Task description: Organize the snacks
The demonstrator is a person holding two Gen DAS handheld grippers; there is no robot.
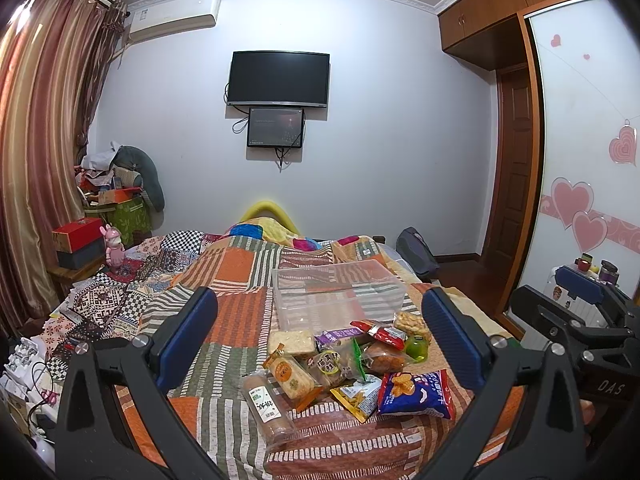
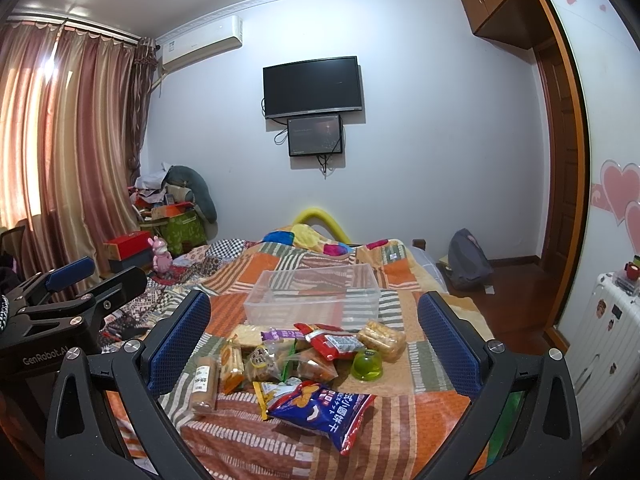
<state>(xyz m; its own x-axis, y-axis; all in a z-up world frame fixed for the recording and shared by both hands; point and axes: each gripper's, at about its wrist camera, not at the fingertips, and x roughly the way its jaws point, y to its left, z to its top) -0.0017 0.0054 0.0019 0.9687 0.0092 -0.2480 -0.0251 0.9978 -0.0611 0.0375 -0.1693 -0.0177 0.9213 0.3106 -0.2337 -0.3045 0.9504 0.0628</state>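
Note:
A pile of wrapped snacks lies on the patchwork bed cover: a blue chip bag (image 1: 416, 394) (image 2: 320, 410), a red packet (image 1: 380, 334) (image 2: 334, 342), a green jelly cup (image 1: 416, 347) (image 2: 367, 365), a brown biscuit roll (image 1: 267, 408) (image 2: 204, 386), an orange cracker pack (image 1: 290, 376) and others. An empty clear plastic bin (image 1: 340, 294) (image 2: 316, 294) stands just behind the pile. My left gripper (image 1: 320, 338) is open and empty above the pile's near side. My right gripper (image 2: 314, 338) is open and empty, also facing the pile. Each gripper shows at the edge of the other's view.
The bed cover (image 1: 236, 320) stretches left and back. Boxes and a pink toy (image 1: 114, 248) sit at the left bedside. A white suitcase (image 2: 604, 344) and wardrobe stand at the right. A backpack (image 2: 468, 258) lies on the wooden floor.

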